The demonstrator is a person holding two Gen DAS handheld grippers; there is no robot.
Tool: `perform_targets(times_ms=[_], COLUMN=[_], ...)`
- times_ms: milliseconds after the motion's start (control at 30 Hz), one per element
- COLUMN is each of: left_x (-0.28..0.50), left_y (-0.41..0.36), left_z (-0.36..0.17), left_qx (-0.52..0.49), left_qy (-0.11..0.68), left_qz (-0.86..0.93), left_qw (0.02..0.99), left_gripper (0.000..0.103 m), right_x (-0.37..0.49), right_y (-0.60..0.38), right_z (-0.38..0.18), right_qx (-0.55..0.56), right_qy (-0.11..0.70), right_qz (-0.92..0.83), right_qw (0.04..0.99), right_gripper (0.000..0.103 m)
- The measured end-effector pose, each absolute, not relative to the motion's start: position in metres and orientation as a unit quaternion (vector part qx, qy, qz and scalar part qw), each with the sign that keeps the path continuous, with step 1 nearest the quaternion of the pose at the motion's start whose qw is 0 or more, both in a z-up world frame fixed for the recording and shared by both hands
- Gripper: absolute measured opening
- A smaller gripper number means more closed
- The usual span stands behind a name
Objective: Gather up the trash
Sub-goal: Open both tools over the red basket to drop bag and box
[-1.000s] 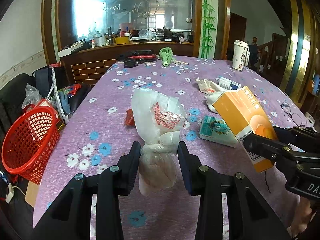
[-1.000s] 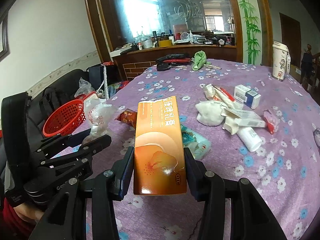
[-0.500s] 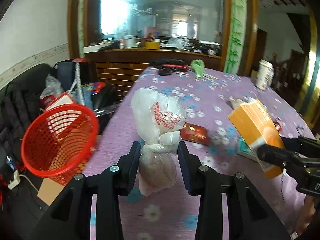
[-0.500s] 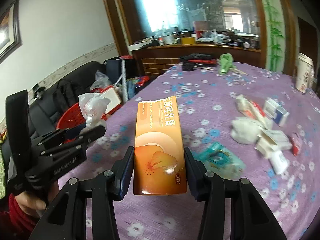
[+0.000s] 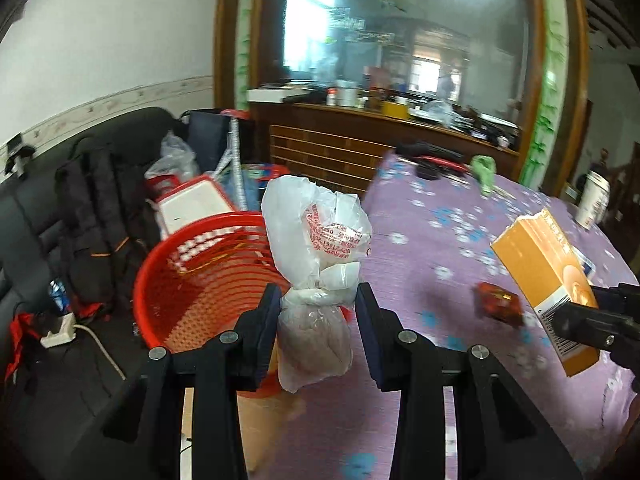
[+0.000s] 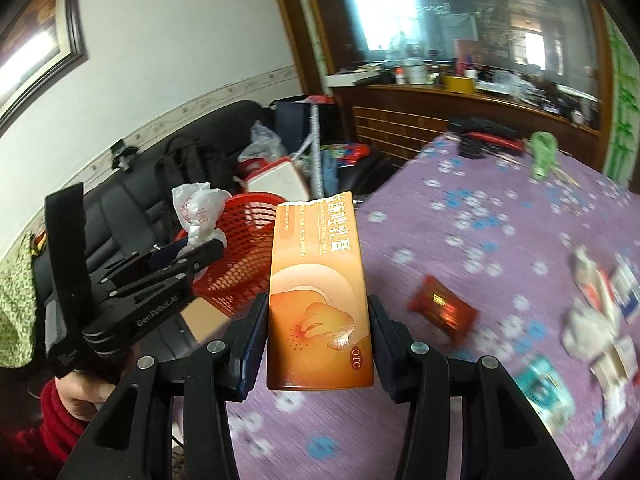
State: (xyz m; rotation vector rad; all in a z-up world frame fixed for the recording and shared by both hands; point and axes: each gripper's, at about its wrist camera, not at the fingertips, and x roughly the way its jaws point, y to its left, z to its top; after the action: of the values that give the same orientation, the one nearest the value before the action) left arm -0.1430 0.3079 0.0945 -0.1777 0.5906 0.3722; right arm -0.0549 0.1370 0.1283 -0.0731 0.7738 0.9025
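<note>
My left gripper is shut on a knotted white plastic bag with red print, held upright at the table's left edge, just right of the red basket. My right gripper is shut on an orange carton standing upright between its pads. The same carton shows at the right of the left wrist view. In the right wrist view the left gripper with the bag hangs in front of the red basket.
A purple flowered tablecloth covers the table. On it lie a small red packet, white wads and small boxes, and a paper cup. A black sofa with bags stands left. A person's hand in a red sleeve holds the left gripper.
Both grippers have swung left from over the table toward the red basket, each keeping its grip. The basket now sits much closer, right beside the bag.
</note>
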Motion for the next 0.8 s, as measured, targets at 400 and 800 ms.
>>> perform_targets(times_ms=[400,800], left_x=[-0.131,-0.139], left_y=[0.384,0.35], left_z=[0.072,0.081], left_qx=[-0.118,-0.117], left_qy=[0.319,0.302], left_qz=[0.236,0.203], left_qw=[0.91,0.924], left_gripper=[0.05,0.066], right_x=[-0.013,-0.013], right_y=[0.265,0.165], right_z=[0.118,0.104], right_qx=[-0.015,0.017], right_qy=[0.412,0.405], right_qz=[0.487,0.445], right_qw=[0.77,0.799], right_gripper=[0.055,0.057])
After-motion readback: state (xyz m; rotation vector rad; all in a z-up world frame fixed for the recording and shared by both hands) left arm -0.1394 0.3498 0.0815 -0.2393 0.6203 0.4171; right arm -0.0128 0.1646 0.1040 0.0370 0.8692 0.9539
